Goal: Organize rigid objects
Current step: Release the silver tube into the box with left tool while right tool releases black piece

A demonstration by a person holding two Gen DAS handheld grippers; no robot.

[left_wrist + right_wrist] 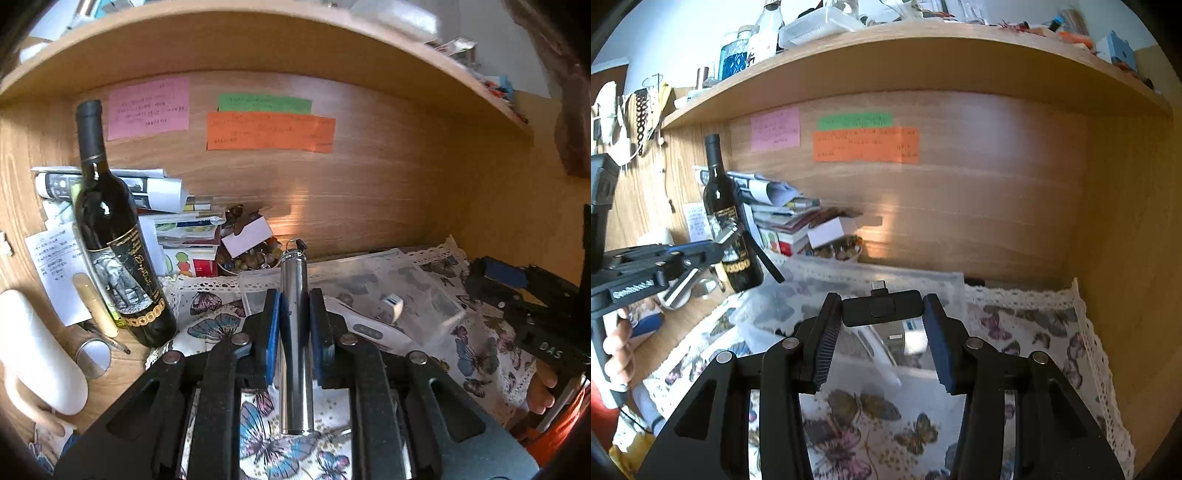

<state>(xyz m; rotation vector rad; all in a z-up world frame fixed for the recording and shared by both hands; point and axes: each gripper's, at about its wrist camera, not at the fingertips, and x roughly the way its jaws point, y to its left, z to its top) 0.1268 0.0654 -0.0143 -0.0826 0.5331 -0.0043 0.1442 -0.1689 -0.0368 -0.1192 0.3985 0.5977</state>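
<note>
My left gripper [294, 310] is shut on a slim silver metal cylinder [295, 343] with a ring at its far end, held lengthwise above the butterfly cloth [480, 354]. My right gripper [881, 314] is shut on a small black USB-C device [881, 312], its plug pointing away, held over a clear plastic box [849, 295]. The same box [369, 284] lies ahead of my left gripper and holds small items. The left gripper also shows at the left edge of the right wrist view [665, 262].
A dark wine bottle [114, 236] stands at the left by stacked papers and books [177, 229]. A bowl of beads [251, 254] sits against the wooden back wall. A white mug [33, 354] and a small mirror [94, 356] lie at the left. A shelf [923, 48] overhangs.
</note>
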